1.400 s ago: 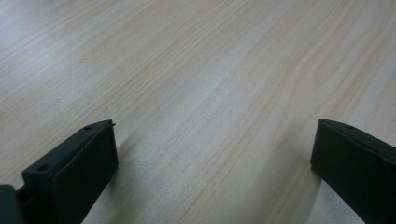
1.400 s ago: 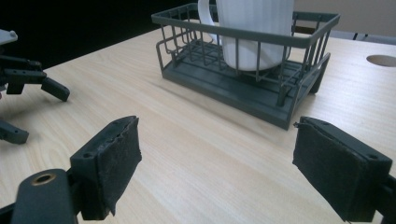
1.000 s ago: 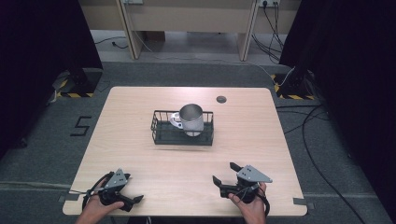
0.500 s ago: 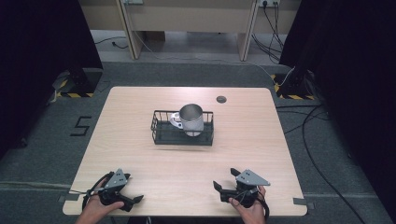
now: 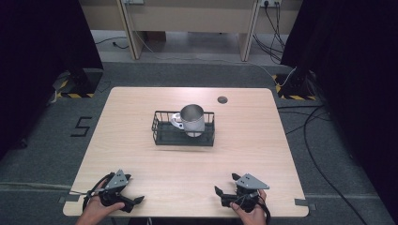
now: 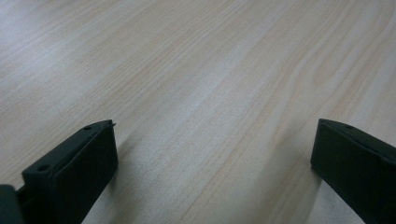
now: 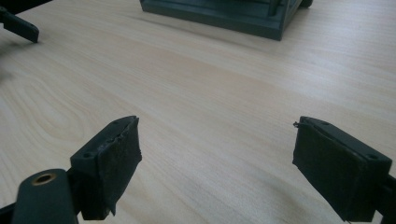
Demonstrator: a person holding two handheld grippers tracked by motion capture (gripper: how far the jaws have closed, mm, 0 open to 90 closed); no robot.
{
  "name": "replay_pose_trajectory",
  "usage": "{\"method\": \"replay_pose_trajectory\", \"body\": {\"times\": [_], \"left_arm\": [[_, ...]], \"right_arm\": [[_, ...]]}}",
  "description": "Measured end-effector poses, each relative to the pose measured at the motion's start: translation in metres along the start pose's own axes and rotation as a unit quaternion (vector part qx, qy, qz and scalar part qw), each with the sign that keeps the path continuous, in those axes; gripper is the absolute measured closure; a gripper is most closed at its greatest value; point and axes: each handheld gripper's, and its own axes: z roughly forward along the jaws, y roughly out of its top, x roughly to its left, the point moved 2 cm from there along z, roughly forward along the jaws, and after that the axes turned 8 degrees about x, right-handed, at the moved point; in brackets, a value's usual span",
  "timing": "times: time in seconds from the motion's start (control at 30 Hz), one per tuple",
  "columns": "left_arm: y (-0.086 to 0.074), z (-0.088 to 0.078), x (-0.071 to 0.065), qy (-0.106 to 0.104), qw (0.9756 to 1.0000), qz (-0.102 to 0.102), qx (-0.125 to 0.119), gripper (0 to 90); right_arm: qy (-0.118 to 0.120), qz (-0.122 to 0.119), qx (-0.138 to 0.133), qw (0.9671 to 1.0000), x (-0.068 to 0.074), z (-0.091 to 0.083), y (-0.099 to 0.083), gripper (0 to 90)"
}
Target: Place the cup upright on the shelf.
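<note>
Currently: wooden counter [image 5: 141,117] carries a black wire basket [image 5: 162,135] at centre, with a steel mug [image 5: 192,120] standing upright in its right half, handle toward 9 o'clock. Small dark round disc [image 5: 222,99] on the counter at 1 o'clock from the basket, apart from it. Left gripper [image 5: 136,200] rests at 7 o'clock near the front edge, jaws spread wide over bare wood. Right gripper [image 5: 218,192] sits at 5 o'clock, jaws likewise apart, holding nothing. Both well apart from the basket.
</note>
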Motion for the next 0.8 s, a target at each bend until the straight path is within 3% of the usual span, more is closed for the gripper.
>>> {"method": "replay_pose_trajectory", "body": {"times": [0.3,0.4,0.8], "left_arm": [[0.0,0.0,0.0,0.0,1.0,0.0,0.0,0.0],[0.0,0.0,0.0,0.0,1.0,0.0,0.0,0.0],[0.0,0.0,0.0,0.0,1.0,0.0,0.0,0.0]], "right_arm": [[-0.024,-0.015,0.024,0.9993,0.001,0.004,-0.007,15.2],[-0.039,-0.026,0.044,0.9979,0.002,0.008,-0.01,15.3],[-0.051,-0.039,0.056,0.9964,0.004,0.01,-0.014,12.3]]}}
